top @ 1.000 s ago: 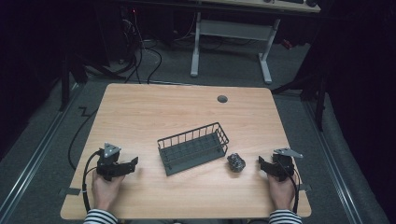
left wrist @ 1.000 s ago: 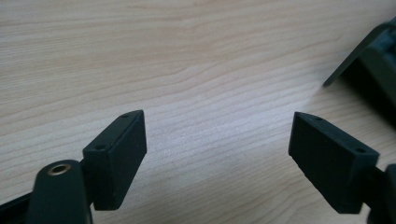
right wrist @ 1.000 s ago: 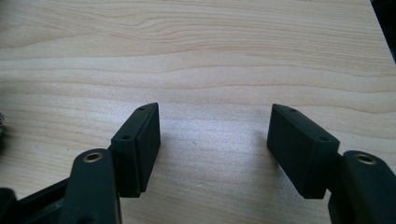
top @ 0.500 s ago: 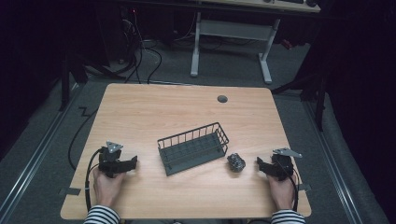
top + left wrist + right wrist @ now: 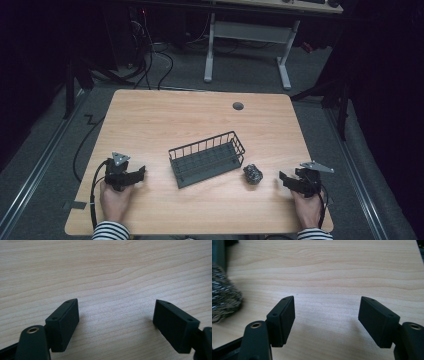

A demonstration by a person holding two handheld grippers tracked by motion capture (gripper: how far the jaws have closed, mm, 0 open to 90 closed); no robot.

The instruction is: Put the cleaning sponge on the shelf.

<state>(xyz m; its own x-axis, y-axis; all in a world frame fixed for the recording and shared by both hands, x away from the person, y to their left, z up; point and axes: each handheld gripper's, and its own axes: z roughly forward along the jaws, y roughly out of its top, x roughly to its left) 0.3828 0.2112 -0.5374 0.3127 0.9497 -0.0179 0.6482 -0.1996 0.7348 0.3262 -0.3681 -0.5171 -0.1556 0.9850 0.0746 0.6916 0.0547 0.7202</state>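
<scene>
Both pairs of tongs have just been closing a little after spreading, nothing between them. The dark scouring ball [image 5: 253, 173] lies on the counter [image 5: 200, 115] beside the wire basket [image 5: 206, 158], near the wide right tongs [image 5: 283, 177]; the left tongs [image 5: 141, 171] gape too.

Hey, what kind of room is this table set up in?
Probably a lab or workshop set up for recording. A bare wooden table stands on grey carpet with loose cables on the floor behind, and a second desk frame at the back. The surroundings are kept dark.
</scene>
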